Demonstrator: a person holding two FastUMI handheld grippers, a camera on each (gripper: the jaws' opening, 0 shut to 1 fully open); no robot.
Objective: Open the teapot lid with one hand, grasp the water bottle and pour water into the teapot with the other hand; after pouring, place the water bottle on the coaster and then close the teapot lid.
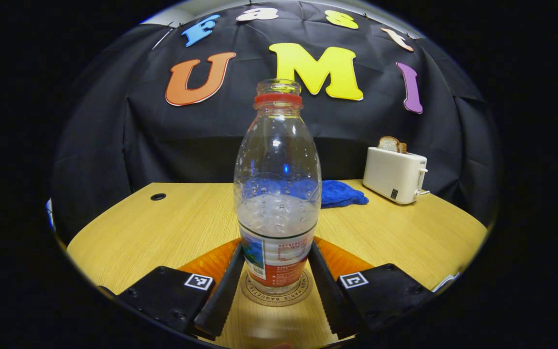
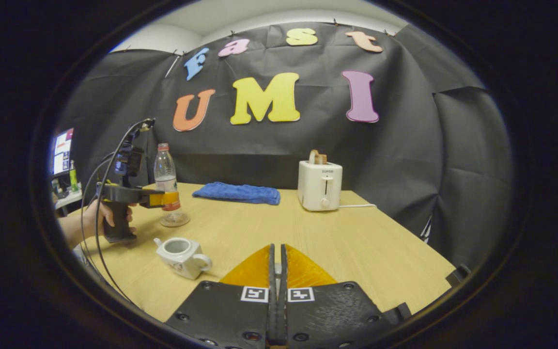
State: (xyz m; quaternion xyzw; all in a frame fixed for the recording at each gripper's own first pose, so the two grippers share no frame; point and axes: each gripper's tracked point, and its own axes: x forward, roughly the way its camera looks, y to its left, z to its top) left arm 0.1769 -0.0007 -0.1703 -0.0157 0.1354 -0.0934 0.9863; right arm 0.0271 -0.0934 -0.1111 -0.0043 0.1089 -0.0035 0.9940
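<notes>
In the left gripper view, the water bottle [image 1: 277, 194] is being shown upright on the round coaster [image 1: 275, 292], uncapped, with a red ring at its neck and water filling roughly its lower half. The left gripper [image 1: 275, 281] is being held around the bottle's labelled base, its 2 fingers [image 1: 225, 283] lying just beside the bottle on either side; whether they are pressing on it or standing slightly off cannot be told. In the right gripper view, the same gripper [image 2: 162, 198] is being gripped by a hand [image 2: 96, 217] at the far left of the wooden table [image 2: 308, 242], with the bottle [image 2: 166, 186] between its fingers. The white teapot [image 2: 182, 256] is being seen nearer the camera on the table, its top open, well apart from the right gripper [image 2: 277, 271], whose fingers are being held nearly together with a thin gap between them; a small pale thing is being glimpsed in that gap, too small to identify. A blue cloth [image 2: 238, 192] and a white toaster [image 2: 319, 185] with bread in it are being seen near the back wall.
</notes>
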